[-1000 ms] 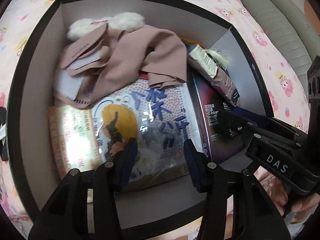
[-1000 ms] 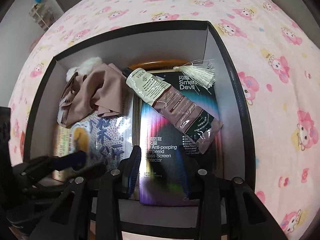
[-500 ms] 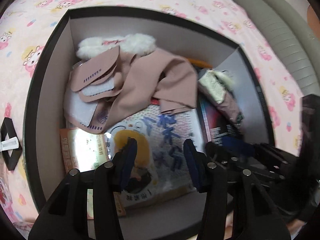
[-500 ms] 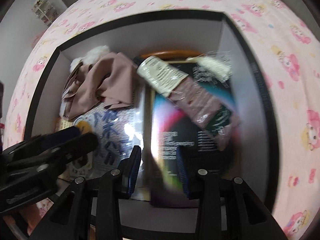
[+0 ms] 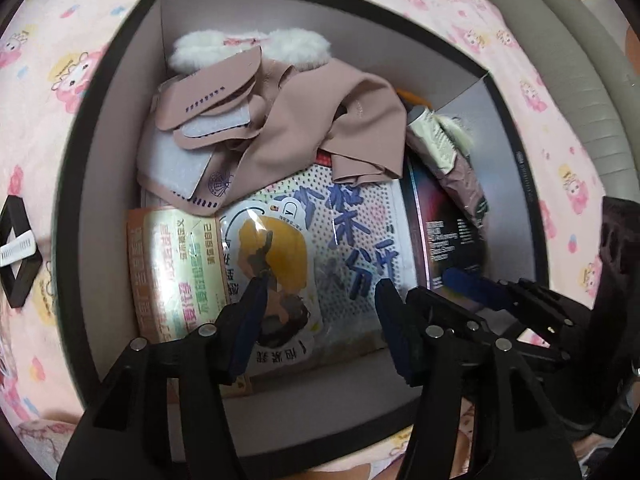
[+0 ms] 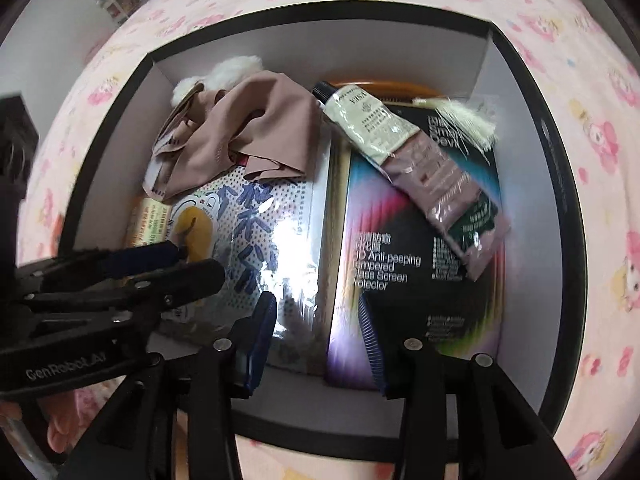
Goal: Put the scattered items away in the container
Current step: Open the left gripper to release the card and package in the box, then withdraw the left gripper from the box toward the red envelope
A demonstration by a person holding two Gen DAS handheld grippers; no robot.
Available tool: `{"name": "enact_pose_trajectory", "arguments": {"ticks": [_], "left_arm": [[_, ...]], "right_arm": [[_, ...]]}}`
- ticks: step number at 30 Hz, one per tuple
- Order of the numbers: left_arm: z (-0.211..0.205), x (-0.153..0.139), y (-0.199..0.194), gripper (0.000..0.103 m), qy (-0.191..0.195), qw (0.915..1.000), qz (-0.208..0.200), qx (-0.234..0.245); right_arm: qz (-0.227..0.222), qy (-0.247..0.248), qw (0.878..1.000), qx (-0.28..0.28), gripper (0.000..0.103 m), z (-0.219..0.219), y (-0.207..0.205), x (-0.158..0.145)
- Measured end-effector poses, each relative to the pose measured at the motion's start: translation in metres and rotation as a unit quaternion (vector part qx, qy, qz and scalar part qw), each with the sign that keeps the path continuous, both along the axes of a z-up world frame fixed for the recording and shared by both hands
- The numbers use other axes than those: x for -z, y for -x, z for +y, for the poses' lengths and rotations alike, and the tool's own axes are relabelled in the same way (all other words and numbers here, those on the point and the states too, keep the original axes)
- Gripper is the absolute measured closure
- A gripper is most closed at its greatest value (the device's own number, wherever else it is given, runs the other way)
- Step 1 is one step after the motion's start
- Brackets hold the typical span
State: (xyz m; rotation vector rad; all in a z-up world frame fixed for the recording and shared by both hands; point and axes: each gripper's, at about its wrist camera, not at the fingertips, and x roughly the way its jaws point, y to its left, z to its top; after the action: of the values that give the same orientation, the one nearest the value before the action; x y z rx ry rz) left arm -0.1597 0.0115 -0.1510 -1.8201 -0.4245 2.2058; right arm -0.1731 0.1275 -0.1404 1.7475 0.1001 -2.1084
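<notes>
You hold both tongs above the box (image 5: 100, 184), a dark-rimmed box with pale inner walls that stands on a pink sheet (image 5: 56, 80) with cartoon prints. Your left tongs (image 5: 320, 312) point down into the box; their jaws have just been opening, they stand apart now, and nothing is between them. Under them lies a clear pack (image 5: 320, 240) with blue characters and a yellow figure, and just beside it, toward the left wall, a pale green pack (image 5: 176, 272). At the far side a pink cloth (image 5: 304, 120) is crumpled over the top edge of the clear pack, with a white fluffy piece (image 5: 280, 48) behind it against the back wall. Your right tongs (image 6: 316, 332) also point down, their jaws have just been opening too, they are apart and empty, and they hang over the near edge where the clear pack (image 6: 272, 240) meets the black carton (image 6: 416, 272) of a screen protector. A tube (image 6: 408, 160) lies slanted across that carton, its cap toward the cloth (image 6: 248, 136), and a pale tassel (image 6: 464, 120) rests near the right back corner. In the right view the left tongs (image 6: 184, 260) come in from the left side, above the clear pack. In the left view the right tongs (image 5: 480, 288) show at the lower right. A black frame (image 5: 18, 252) lies on the sheet outside the left wall.
</notes>
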Motion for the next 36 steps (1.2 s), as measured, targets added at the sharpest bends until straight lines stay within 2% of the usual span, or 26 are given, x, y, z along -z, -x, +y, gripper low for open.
{"name": "enact_pose_trajectory", "arguments": {"ticks": [2,5,9,12,14,21,29,36], "left_arm": [[0.001,-0.011,-0.008,0.046,0.012,0.9994,0.033,0.003],[0.001,-0.029,-0.022,0.046,0.008,0.9975,0.071,0.004],[-0.003,-0.056,-0.040,0.045,0.010,0.9936,0.113,0.001],[-0.003,-0.076,-0.056,0.044,0.009,0.9901,0.140,0.005],[0.000,-0.084,-0.057,0.043,0.011,0.9883,0.152,0.010],[-0.005,-0.104,-0.083,0.043,-0.007,0.9841,0.175,0.026],[-0.024,-0.128,-0.111,0.043,-0.017,0.9794,0.198,0.034],[-0.043,-0.135,-0.131,0.043,-0.014,0.9772,0.210,0.025]], "right_arm": [[0.002,0.005,1.000,0.012,0.065,0.005,-0.002,-0.004],[0.042,0.010,0.999,0.034,0.065,0.012,-0.011,-0.023],[0.089,0.036,0.993,0.066,0.064,0.021,-0.027,-0.049],[0.107,0.063,0.989,0.075,0.062,0.026,-0.040,-0.061],[0.116,0.063,0.989,0.072,0.062,0.024,-0.042,-0.066],[0.143,0.086,0.983,0.078,0.062,0.030,-0.078,-0.087],[0.167,0.094,0.979,0.064,0.062,0.014,-0.107,-0.112],[0.165,0.098,0.980,0.047,0.062,-0.005,-0.122,-0.118]]}}
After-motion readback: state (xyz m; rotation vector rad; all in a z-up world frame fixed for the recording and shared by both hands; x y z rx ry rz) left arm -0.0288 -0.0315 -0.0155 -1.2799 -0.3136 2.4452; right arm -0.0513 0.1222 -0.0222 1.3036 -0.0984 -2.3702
